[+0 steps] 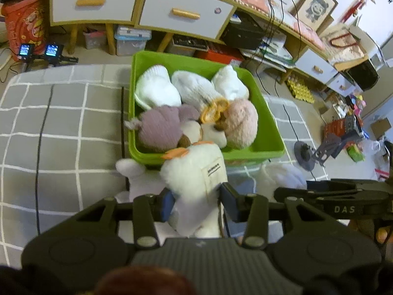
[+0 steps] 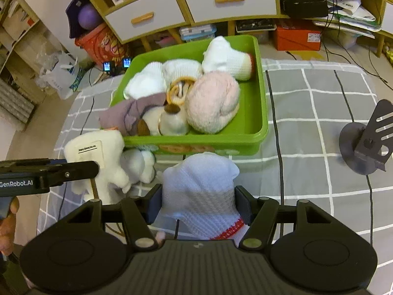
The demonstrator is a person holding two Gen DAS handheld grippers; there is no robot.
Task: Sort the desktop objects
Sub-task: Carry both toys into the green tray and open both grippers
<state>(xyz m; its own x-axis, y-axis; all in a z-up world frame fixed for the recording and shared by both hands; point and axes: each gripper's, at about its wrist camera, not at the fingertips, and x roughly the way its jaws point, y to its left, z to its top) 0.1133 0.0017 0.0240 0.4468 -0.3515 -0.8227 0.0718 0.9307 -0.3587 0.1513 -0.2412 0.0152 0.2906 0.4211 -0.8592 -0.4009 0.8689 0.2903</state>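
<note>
Left wrist view: left gripper (image 1: 196, 202) has its jaws clamped on a fluffy white plush toy with a sewn label (image 1: 196, 172), held just before the green plastic bin (image 1: 267, 123) of rolled socks on a grey checked counter (image 1: 61, 123).

Right wrist view: right gripper (image 2: 197, 202) jaws squeeze a white knitted sock with red trim (image 2: 199, 191), near the bin's front wall.

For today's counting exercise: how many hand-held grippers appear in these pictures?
2. The left hand-held gripper grips a white plush toy; the right hand-held gripper grips a white knitted sock, both before the green bin.
</note>
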